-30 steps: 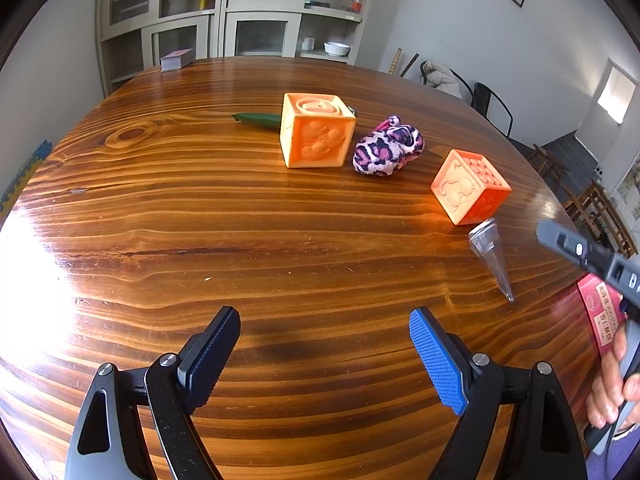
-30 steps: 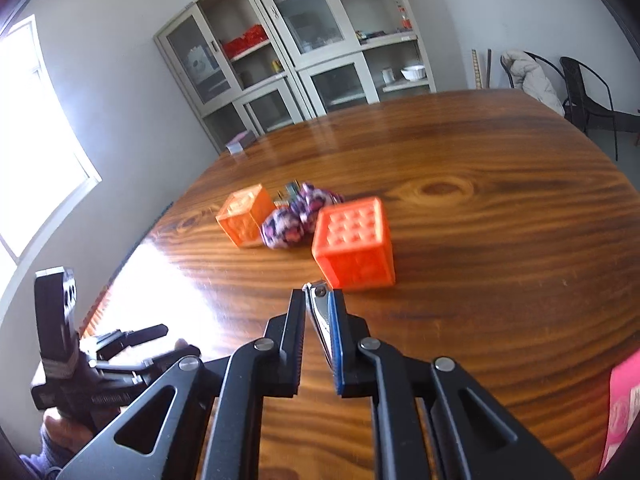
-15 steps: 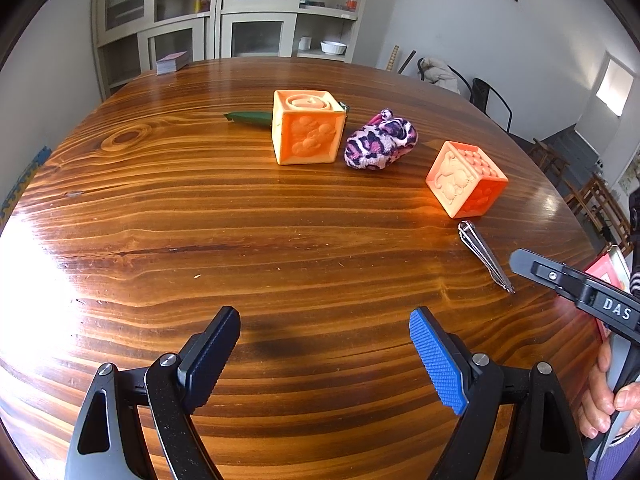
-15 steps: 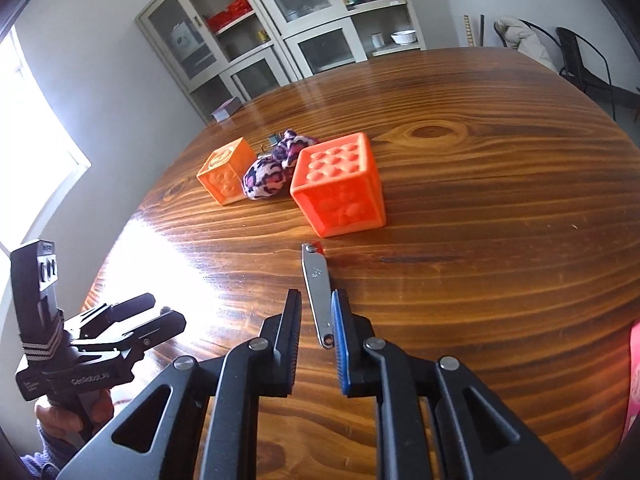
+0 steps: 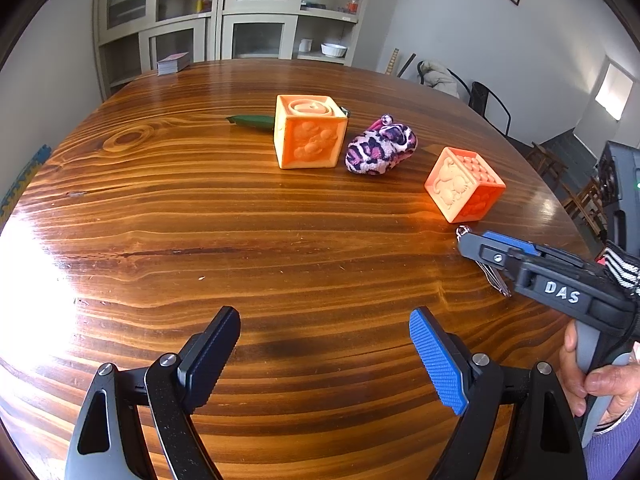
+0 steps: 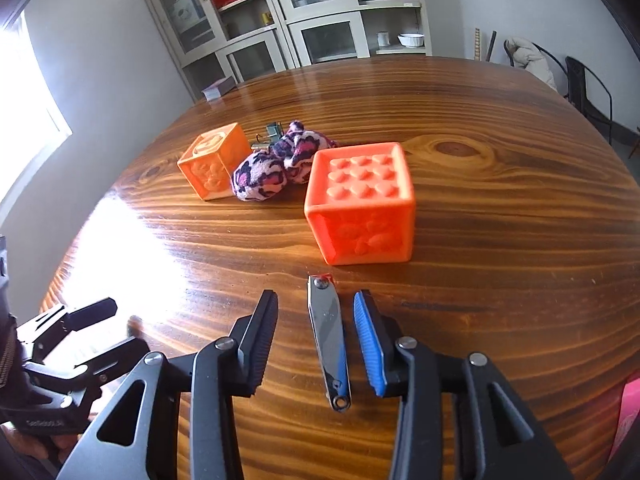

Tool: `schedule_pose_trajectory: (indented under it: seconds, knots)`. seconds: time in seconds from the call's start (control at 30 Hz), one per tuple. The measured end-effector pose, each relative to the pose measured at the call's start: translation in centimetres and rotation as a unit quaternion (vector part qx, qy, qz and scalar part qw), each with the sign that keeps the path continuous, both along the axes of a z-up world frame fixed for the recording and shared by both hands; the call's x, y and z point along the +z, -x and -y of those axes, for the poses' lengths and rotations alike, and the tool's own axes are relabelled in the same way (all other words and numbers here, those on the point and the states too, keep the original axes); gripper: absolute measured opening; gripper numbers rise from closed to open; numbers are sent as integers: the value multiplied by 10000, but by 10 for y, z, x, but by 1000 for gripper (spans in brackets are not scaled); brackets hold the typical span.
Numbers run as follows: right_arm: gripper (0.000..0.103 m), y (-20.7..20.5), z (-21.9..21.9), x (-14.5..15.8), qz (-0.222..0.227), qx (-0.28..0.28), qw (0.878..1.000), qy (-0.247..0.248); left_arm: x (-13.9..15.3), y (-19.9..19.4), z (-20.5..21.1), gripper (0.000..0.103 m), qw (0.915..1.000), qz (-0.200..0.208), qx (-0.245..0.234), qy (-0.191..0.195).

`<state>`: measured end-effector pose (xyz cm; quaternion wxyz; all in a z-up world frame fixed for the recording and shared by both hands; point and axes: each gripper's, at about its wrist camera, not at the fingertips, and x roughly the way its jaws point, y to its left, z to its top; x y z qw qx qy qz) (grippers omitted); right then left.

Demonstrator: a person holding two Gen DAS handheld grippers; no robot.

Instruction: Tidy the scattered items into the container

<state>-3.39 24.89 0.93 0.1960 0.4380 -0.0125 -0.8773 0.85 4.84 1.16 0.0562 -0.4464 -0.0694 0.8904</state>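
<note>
Nail clipper lies flat on the table, between the right tool's two pads, touching neither; jaws are opening, nothing gripped. Its pivot end points away from the tool toward the bumpy orange cube, which sits just ahead of the fingertips, a narrow strip of bare wood between the two.

Left tool is spread wide over bare table, nothing between its pads.

Right wrist view only:
- full length of the clipper and its gap to each pad
- a metal binder clip behind the leopard-print fabric bundle, far ahead and left of the right tool
- left tool down at the lower left edge

Left wrist view only:
- right tool from the side, ahead and to the right of the left tool, low over the table; the clipper shows only as a chain end and a sliver under the finger
- hand on the right tool's grip
- a green item poking out behind the spiral-top orange cube, far ahead of the left tool

Both views: the two cubes, the bundle between them, a small stack of cards at the table's far edge. No container visible in either.
</note>
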Motion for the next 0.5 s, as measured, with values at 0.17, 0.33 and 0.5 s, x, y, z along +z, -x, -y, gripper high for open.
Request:
schedule_pose_trajectory:
  seconds: [0.17, 0.33, 0.5]
  knots:
    - [29, -4, 14, -2, -218, 84, 9982, -554, -1, 0, -1, 88, 10000, -8, -4, 43]
    - [17, -15, 5, -1, -240, 50, 9983, -521, -2, 1, -2, 88, 10000, -5, -1, 94]
    - [17, -27, -21, 19, -416, -239, 9987, -141, -3, 3, -5, 88, 9999, -29, -22, 120]
